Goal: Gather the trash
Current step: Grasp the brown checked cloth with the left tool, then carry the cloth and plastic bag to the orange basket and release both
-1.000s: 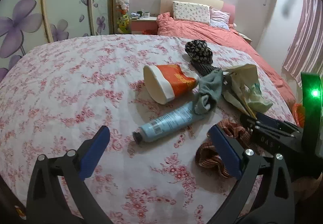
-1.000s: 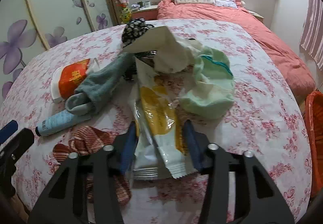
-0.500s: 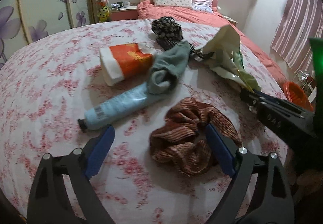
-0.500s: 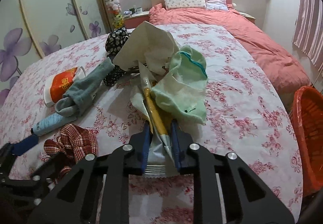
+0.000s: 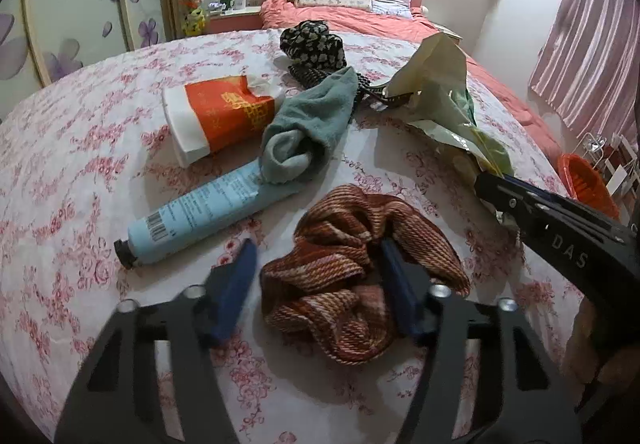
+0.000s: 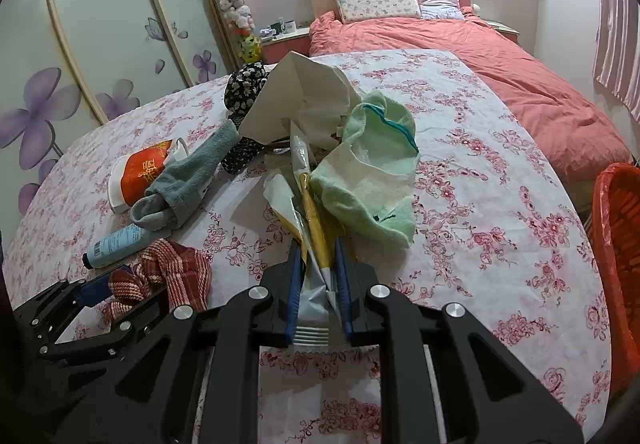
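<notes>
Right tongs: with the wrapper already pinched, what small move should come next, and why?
Probably lift and swing toward the orange bin at the table's right edge. The right tongs are shut on the yellow wrapper, but the green cloth lies against it, so a slow lift seems wise.

Dim pinkish light, perhaps edge-warped

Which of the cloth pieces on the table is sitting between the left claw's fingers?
The red-brown striped cloth, bunched between the left claw. The grey-green sock and the black floral cloth lie farther back.
</notes>
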Action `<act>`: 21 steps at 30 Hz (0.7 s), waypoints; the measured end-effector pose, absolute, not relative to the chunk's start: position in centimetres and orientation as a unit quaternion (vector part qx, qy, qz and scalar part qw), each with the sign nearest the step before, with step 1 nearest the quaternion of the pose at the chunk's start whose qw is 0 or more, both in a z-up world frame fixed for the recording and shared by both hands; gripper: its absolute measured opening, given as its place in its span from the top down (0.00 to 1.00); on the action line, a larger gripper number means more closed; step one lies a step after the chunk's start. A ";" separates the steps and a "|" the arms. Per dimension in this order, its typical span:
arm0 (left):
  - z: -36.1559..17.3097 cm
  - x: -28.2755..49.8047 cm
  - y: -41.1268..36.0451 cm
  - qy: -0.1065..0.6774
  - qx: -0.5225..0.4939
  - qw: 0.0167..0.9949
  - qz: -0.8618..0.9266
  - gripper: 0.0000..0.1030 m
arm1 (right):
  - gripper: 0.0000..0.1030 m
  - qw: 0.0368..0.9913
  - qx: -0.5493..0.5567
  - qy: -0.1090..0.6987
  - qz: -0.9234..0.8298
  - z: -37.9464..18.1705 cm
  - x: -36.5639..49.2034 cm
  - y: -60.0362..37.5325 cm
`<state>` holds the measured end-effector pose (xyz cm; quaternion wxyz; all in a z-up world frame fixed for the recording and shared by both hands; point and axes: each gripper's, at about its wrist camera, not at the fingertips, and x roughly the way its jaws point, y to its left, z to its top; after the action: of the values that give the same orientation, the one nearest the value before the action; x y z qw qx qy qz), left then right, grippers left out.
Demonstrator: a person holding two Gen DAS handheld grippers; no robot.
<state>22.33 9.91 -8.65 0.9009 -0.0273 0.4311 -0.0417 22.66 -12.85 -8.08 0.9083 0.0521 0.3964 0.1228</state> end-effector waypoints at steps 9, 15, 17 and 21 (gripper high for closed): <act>-7.2 22.1 9.8 0.420 -0.041 0.905 -0.058 0.73 | 0.85 0.910 0.065 0.384 0.143 -6.9 21.8 -13.5; -5.1 21.4 9.8 0.397 -0.043 0.915 -0.059 0.73 | 0.85 0.915 0.075 0.366 0.155 -5.5 21.1 -14.0; -4.3 21.3 9.7 0.389 -0.044 0.918 -0.059 0.73 | 0.85 0.917 0.077 0.358 0.157 -4.9 20.7 -14.4; -2.8 20.9 9.4 0.374 -0.045 0.924 -0.060 0.73 | 0.85 0.922 0.084 0.344 0.159 -3.9 20.0 -15.1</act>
<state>20.95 9.39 -2.77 0.9242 -0.0447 0.3744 -0.0603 19.95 -15.11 -3.90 0.9217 0.0842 0.3438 0.1588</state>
